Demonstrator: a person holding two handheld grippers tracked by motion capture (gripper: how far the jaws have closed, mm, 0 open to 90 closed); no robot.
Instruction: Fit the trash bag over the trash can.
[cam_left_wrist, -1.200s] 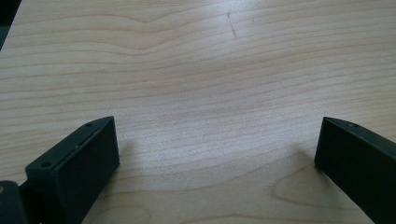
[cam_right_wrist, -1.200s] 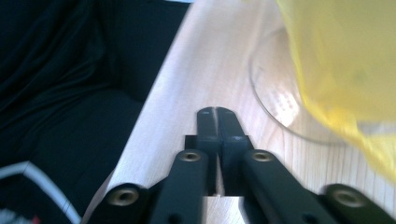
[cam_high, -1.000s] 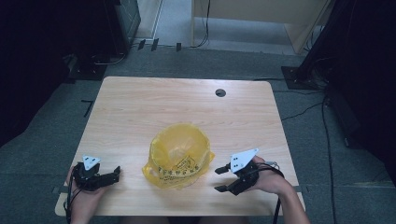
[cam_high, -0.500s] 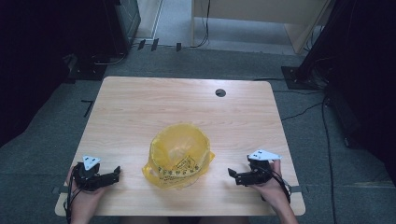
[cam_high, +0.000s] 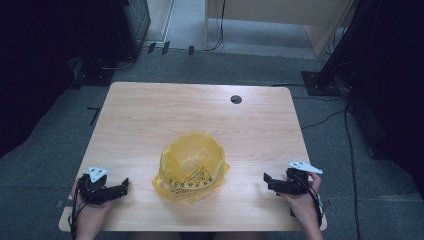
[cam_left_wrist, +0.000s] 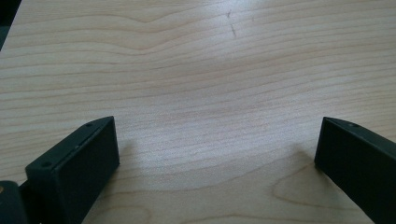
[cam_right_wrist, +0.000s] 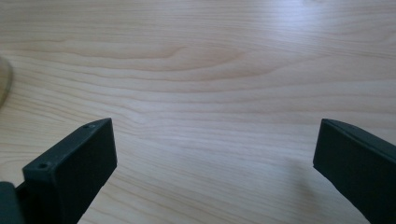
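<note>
A crumpled yellow plastic bag (cam_high: 192, 162) with dark print sits mouth-up on the wooden table (cam_high: 200, 107), near the front middle. My left gripper (cam_high: 122, 186) rests at the front left corner, its jaws pointing toward the bag but well short of it. The left gripper view shows the left gripper (cam_left_wrist: 215, 126) open over bare wood. At the front right, my right gripper (cam_high: 267, 182) points left toward the bag with a clear gap to it. Its jaws have just been opening, and the right gripper (cam_right_wrist: 215, 126) stands wide with nothing between its jaws.
A round dark cable hole (cam_high: 236, 99) lies in the tabletop at the back right. Dark equipment (cam_high: 130, 22) and cables (cam_high: 325, 117) stand on the grey floor around the table. The table's front edge runs just under both hands.
My right gripper has moved right and back toward the front edge, away from the bag, sinking to the tabletop. The left gripper and the bag have stayed put.
</note>
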